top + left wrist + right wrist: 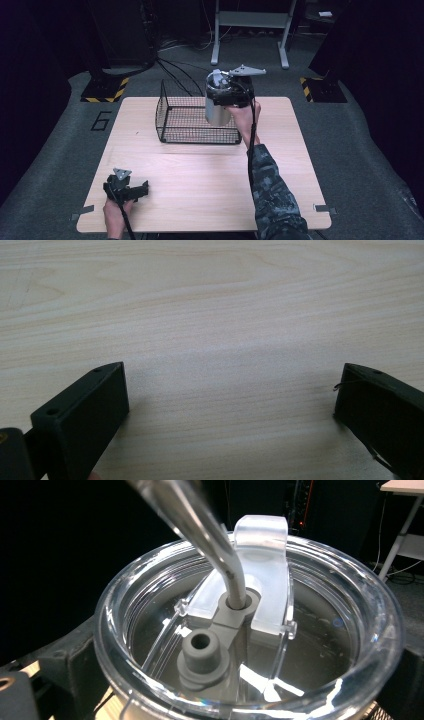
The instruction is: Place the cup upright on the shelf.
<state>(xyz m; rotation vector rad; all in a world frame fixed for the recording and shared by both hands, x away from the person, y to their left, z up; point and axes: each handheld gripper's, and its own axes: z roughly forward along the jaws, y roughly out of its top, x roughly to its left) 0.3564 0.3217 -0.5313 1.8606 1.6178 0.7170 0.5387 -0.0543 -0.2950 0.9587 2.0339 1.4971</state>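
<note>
Steel tumbler (217, 111) with clear lid (250, 630) and metal straw (210, 535) pinched in right gripper (227, 95), held above right end of wire basket (172, 120) at table's (200, 170) far side. Left gripper (125, 189) spread, resting near-left.

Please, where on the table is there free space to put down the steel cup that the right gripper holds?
The table is bare between the wire basket and the left gripper, and along the right edge past the sleeve. The basket floor looks empty too. It is crowded only at the basket's right end, where the right gripper holds the cup.
</note>
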